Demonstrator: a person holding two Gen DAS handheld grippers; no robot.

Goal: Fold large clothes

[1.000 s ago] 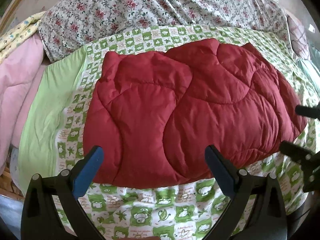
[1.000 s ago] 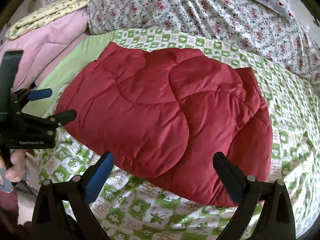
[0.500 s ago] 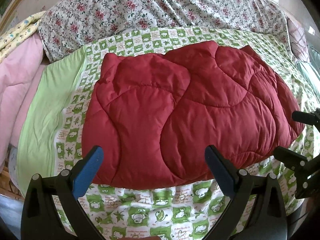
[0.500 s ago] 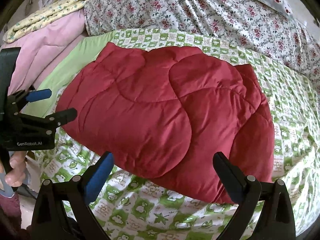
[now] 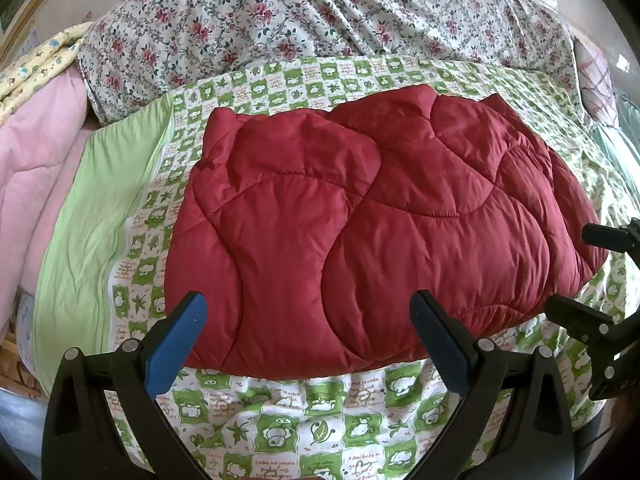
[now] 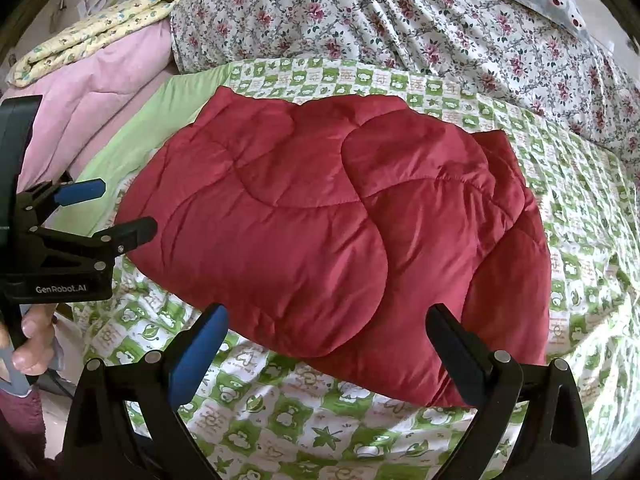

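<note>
The red quilted coat [image 5: 372, 232] lies folded into a thick, rounded bundle on the bed, on top of the sheet [image 5: 304, 412] with green and white squares. In my right wrist view the same coat [image 6: 320, 220] fills the middle, and a second layer of it shows at its 4 o'clock side, under the top layer.

My left claw [image 5: 308, 332] is wide, holding nothing; its two fingers stand apart in front of the near edge of the coat. My right claw [image 6: 328, 340] is wide too and holds nothing, also before the near edge. In the left view the right claw appears at 3 o'clock, just beside the coat's end.

At 9 o'clock from the coat is a plain light green band [image 5: 96, 216], and further out a pink blanket [image 5: 32, 160] with a yellow printed cloth [image 6: 92, 36] above it. At 12 o'clock lies a flowered quilt [image 5: 320, 12]. A hand [image 6: 34, 340] grips the left claw's handle.
</note>
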